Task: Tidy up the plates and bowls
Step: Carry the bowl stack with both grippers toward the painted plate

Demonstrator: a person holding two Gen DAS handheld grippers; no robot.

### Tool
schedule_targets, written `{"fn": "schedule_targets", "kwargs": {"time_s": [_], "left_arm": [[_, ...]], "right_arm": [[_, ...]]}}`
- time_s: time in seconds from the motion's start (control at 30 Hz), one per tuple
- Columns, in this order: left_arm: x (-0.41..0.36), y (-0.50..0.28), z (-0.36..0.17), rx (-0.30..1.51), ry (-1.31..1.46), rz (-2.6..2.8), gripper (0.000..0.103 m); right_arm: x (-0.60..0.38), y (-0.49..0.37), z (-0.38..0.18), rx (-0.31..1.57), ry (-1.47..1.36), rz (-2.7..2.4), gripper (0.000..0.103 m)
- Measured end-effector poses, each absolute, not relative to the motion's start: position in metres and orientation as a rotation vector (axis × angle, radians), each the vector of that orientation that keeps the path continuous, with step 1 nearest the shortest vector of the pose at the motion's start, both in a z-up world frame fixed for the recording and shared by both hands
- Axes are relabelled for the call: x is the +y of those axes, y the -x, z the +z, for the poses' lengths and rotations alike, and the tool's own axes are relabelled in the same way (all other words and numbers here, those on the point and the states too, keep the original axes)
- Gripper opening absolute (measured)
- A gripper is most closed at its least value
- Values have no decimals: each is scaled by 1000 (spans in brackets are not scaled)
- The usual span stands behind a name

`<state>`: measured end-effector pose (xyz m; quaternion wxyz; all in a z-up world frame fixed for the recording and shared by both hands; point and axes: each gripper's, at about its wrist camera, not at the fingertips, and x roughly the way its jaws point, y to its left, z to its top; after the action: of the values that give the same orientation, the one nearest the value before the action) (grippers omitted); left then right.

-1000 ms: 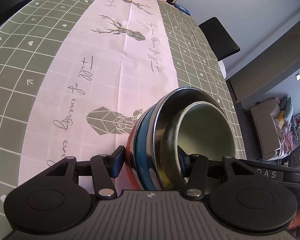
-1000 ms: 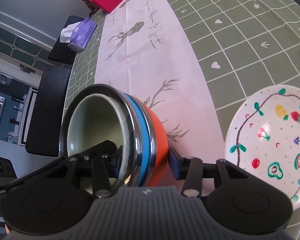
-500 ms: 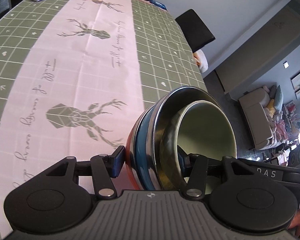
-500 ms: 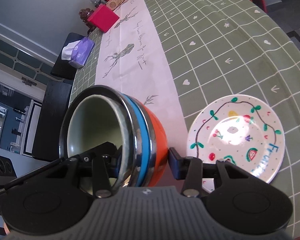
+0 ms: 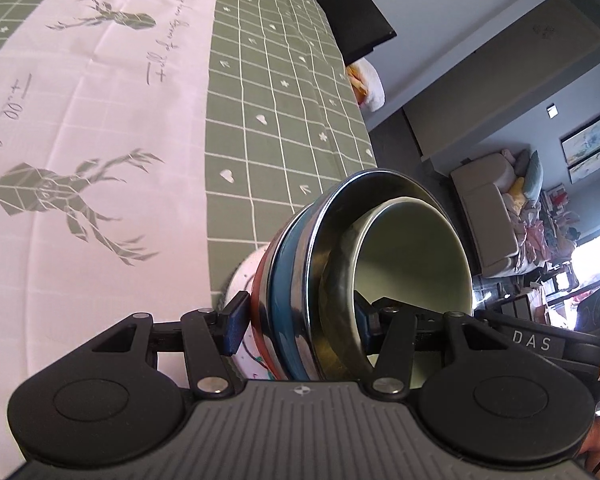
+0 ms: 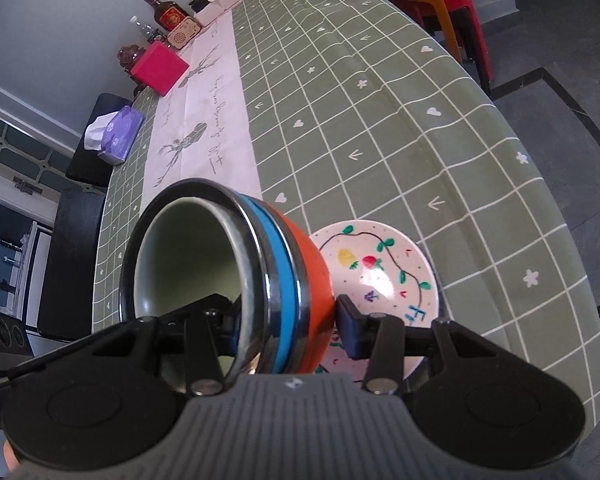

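The left gripper (image 5: 300,320) and right gripper (image 6: 284,320) each clamp the rim of one nested bowl stack (image 6: 236,280), low in both frames, tilted on its side above the painted plate (image 6: 384,276). Beyond spreads the green checked tablecloth (image 6: 380,128) with its pink runner (image 5: 100,120).

Bowl stack (image 6: 236,284) travels sideways across surface (image 6: 380,128), carried between both claws, off pink deer runner (image 5: 100,120) onto green checked cloth. Painted fruit plate (image 6: 388,276), a second ago off to right at frame edge in right wrist view, now sits directly behind and under stack's orange base. Plate rim (image 5: 244,280) newly peeks out beside left claw (image 5: 298,330) in left wrist view. Red box (image 6: 158,68) and tissue pack (image 6: 116,136) appear farther off.
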<state>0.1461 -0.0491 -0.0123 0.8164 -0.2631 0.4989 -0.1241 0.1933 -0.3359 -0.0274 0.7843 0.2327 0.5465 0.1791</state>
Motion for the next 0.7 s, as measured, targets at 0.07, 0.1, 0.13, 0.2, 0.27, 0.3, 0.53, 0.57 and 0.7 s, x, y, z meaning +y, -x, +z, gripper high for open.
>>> {"fn": "schedule_targets", "kwargs": {"time_s": [0.07,0.1,0.13,0.2,0.27,0.3,0.53,0.57,0.7], "left_arm": [[-54,-147,-17,1075,564,-266,59],[-56,-148,-19,1078,564,-267,59],[-57,-149,-21,1080,566,-267,59],[-60,-151,-25,1087,569,-269,59],[-62,-152,-28,1093,570,-267,59],[-63,-152,-30,1096,570,-266,59],[-65,-153,-38,1118,579,-256,59],[-65,-153,-39,1121,580,-255,59],[-64,-153,-43,1134,592,-251,59]], "right_arm": [[-342,-195,-32,1185,-505,376,44],[-343,-195,-34,1187,-507,371,44],[-345,-196,-36,1188,-507,369,44],[-347,-197,-40,1190,-508,364,44],[-350,-198,-44,1195,-511,363,44],[-351,-199,-46,1198,-513,361,44],[-354,-201,-55,1218,-514,360,44],[-354,-202,-56,1220,-513,360,44],[-353,-205,-60,1229,-511,358,44]]}}
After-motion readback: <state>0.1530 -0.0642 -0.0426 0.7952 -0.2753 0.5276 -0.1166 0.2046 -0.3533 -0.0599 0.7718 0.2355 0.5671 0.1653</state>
